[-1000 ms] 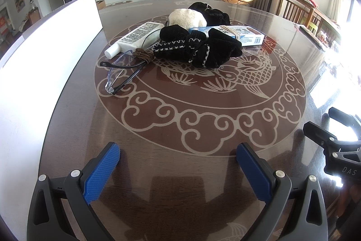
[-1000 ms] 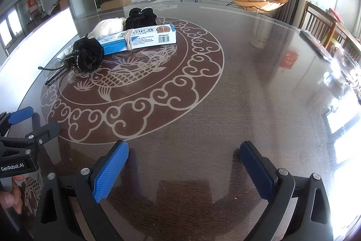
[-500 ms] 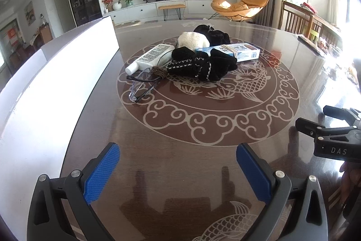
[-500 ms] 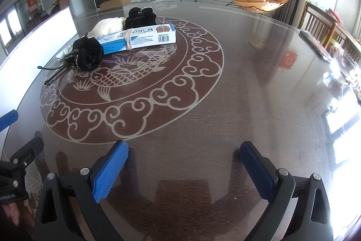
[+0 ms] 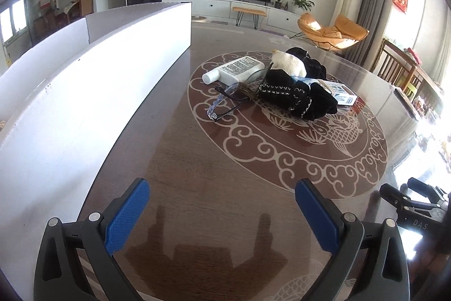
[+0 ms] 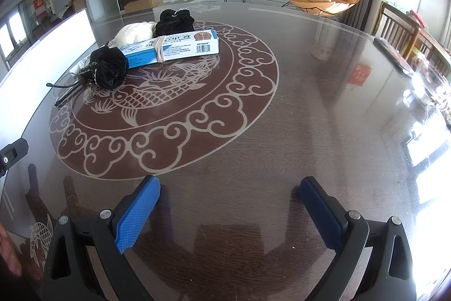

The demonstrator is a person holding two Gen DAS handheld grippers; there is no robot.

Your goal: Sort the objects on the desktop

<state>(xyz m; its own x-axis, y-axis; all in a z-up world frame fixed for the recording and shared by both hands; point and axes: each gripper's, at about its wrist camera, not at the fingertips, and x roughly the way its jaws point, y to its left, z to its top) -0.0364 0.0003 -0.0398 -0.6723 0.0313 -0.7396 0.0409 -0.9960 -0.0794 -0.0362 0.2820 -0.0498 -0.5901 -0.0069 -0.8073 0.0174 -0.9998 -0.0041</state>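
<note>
A pile of objects lies far ahead on the round table. It holds a white tube (image 5: 235,69), clear glasses with dark arms (image 5: 225,100), a black scrunchie with white stitching (image 5: 296,98), a cream cloth (image 5: 287,64), another black cloth (image 6: 174,21) and a blue-and-white box with a rubber band (image 6: 174,48). My left gripper (image 5: 222,212) is open and empty, low over the near table. My right gripper (image 6: 229,206) is open and empty too, to the right of the left one; it also shows in the left wrist view (image 5: 408,202).
A long white bin wall (image 5: 84,92) runs along the table's left side. The dark table (image 6: 324,109) has an inlaid fish medallion. Dishes and glare sit at the right edge (image 6: 431,86). Wooden chairs (image 5: 400,66) stand beyond.
My left gripper has drawn back and turned left, so the white bin fills more of its view and the pile looks farther. My right gripper has barely moved.
</note>
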